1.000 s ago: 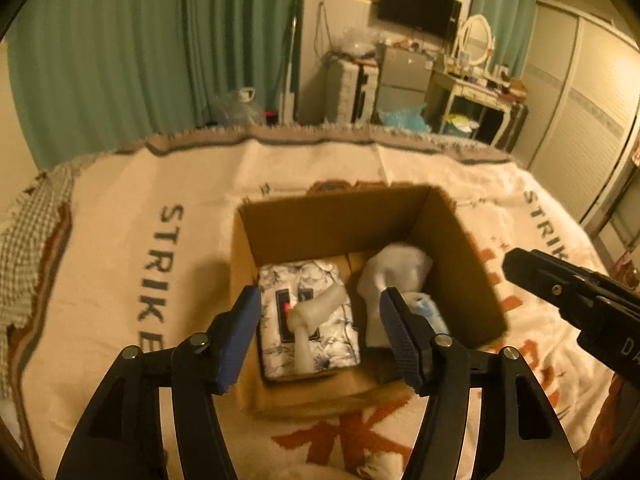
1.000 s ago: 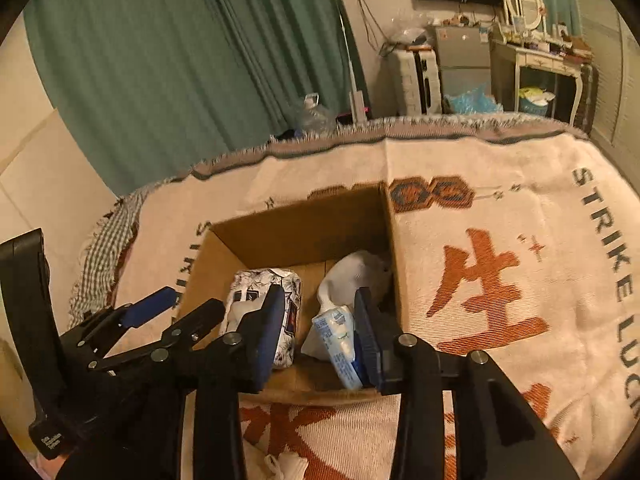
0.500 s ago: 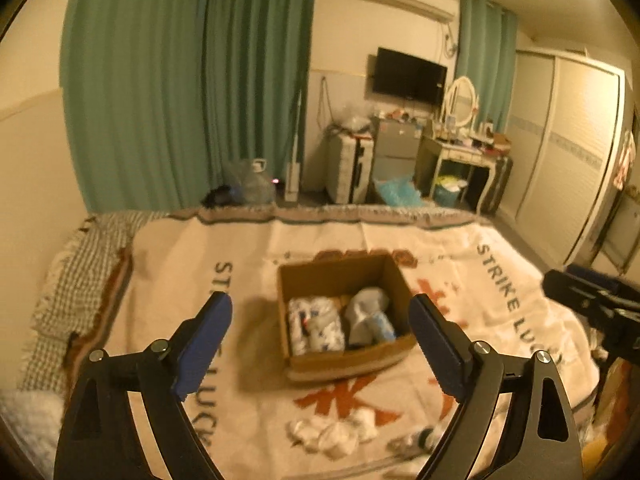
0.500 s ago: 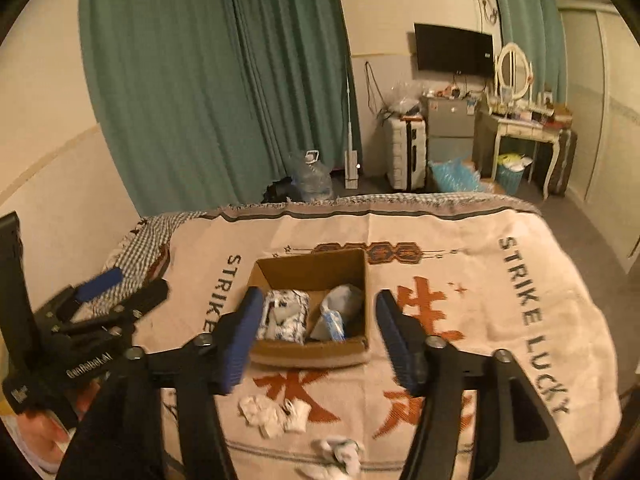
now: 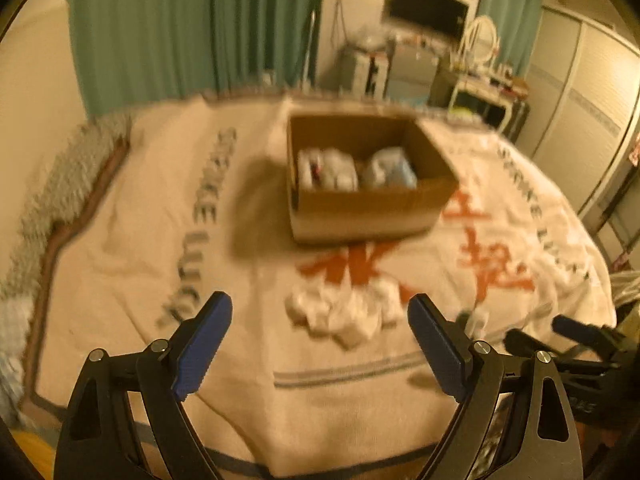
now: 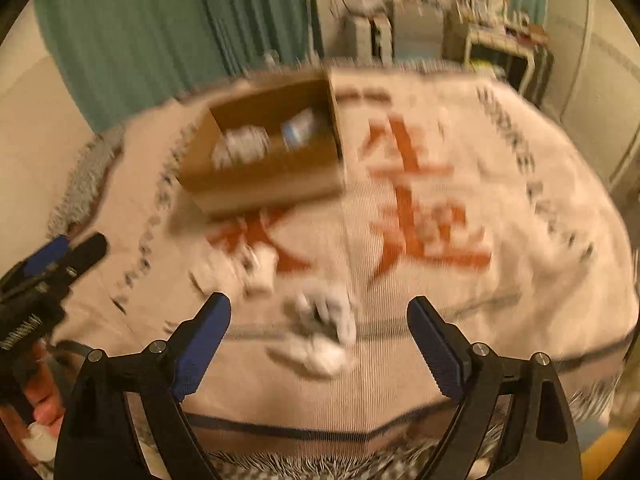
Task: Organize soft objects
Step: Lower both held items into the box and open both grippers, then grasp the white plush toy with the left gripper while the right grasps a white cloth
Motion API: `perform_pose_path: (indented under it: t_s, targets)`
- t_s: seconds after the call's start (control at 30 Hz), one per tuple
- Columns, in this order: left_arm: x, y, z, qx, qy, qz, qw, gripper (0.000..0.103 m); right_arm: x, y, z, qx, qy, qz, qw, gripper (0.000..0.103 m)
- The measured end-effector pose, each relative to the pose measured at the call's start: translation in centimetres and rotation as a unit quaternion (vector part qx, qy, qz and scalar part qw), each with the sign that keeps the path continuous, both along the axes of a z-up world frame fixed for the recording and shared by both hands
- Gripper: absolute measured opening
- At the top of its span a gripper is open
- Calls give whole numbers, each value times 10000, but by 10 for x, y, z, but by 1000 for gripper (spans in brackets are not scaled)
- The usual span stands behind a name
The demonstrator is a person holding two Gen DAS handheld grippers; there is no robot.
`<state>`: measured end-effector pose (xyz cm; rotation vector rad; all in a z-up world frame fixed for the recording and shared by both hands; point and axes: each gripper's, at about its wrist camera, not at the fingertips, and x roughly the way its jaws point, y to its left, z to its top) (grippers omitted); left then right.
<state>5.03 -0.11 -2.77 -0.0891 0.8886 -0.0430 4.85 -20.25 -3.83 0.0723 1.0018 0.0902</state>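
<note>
**Two soft bundles loose on the blanket, two packed in the box**

A crumpled white cloth bundle [image 5: 344,312] lies on the woven cream blanket [image 5: 120,240], just in front of the left gripper [image 5: 320,344], whose blue-padded fingers are spread wide with nothing between them. A second rumpled white-and-grey bundle [image 6: 324,332] lies near it, between the spread, empty fingers of the right gripper [image 6: 320,344]. Both pictures are motion-blurred, so the fabric weave cannot be told.

Farther back stands one open brown cardboard box [image 5: 368,208], rectangular with plain walls. Inside sit two soft packs side by side: a patterned white one [image 5: 328,170] on the left and a white-and-blue one [image 5: 390,168] on the right.

The blanket bears orange characters and dark lettering. Green pleated curtains [image 5: 180,32] hang behind.
</note>
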Motion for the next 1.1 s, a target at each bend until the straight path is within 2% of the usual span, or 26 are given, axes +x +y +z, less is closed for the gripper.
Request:
perform_pose_path:
  t_s: [0.07,0.13,0.4,0.47,0.5,0.57,0.67,0.8,0.93,1.1]
  targets:
    - [2,-2,-18,150,149,67,9998,91,2,-5,-31,30,351,-170,9992,90]
    - [3,-2,-32,211,290,133,9993,91,5,-9,-55,259,627,-255,9974,90]
    - [10,-8,-59,213,609,75,9979,91,18,4,-111,586,1302,-194,9896,80]
    - [10,-14,-64,248,686,-17,9973,91,20,7,-118,446,1307,-229,9902,67]
    - [10,-17,-66,245,732,-63,9970,91,20,7,-119,407,1309,-262,9902,63]
    - [10,-23,-68,216,787,-146,9966,91,19,2,-121,415,1324,-347,9897,45]
    - [10,-33,-69,244,813,-214,9962,91,14,-9,-117,700,1317,-435,9879,40]
    - [9,-53,-70,255,887,-338,9952,91,5,-20,-105,849,1220,-361,9882,38]
    - [7,-76,-73,312,927,-577,9935,91,-3,-37,-78,829,834,-313,9926,38]
    - [6,-109,-83,288,1012,-972,9897,91,0,-66,-48,480,286,-493,9972,38]
